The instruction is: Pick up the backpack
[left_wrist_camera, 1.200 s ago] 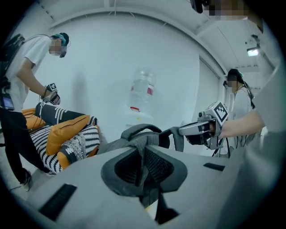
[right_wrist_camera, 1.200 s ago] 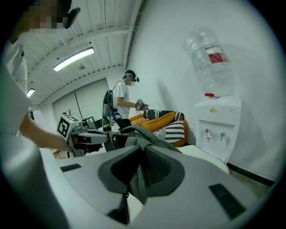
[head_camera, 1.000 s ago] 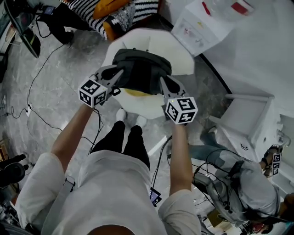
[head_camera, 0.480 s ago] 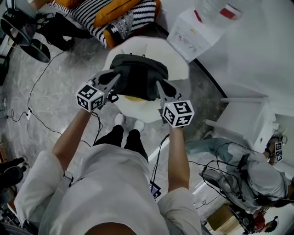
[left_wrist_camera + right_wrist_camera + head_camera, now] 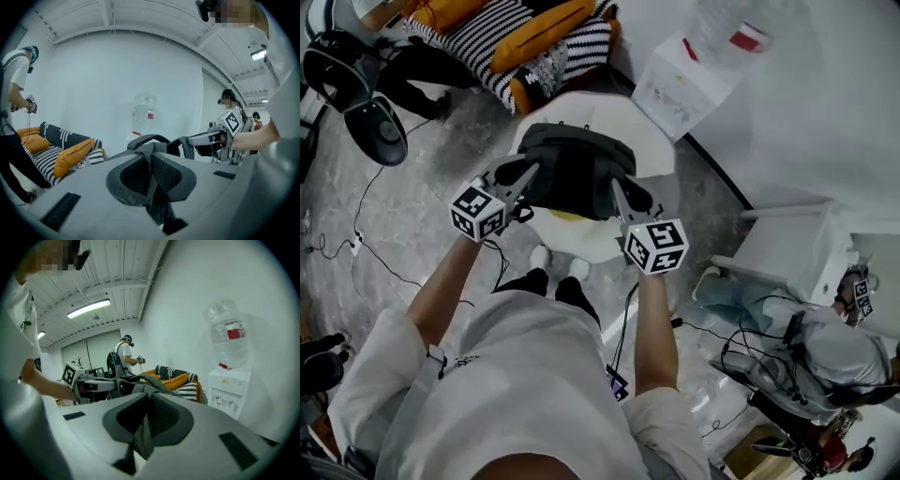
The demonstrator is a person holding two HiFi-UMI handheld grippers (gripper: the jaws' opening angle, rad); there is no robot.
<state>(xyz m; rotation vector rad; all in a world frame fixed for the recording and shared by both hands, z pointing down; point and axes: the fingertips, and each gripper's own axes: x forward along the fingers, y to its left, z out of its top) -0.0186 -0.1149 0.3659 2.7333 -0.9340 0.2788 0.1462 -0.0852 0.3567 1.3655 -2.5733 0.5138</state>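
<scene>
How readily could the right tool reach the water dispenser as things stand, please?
Probably not: the right tool is shut on the backpack, shared with the left tool, and the water dispenser stands apart.

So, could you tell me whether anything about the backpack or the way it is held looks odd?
Nothing stands out. The backpack is held over the white seat between the left tongs and right tongs, each shut on a fold of its fabric. Nothing looks torn or spilled.
</scene>
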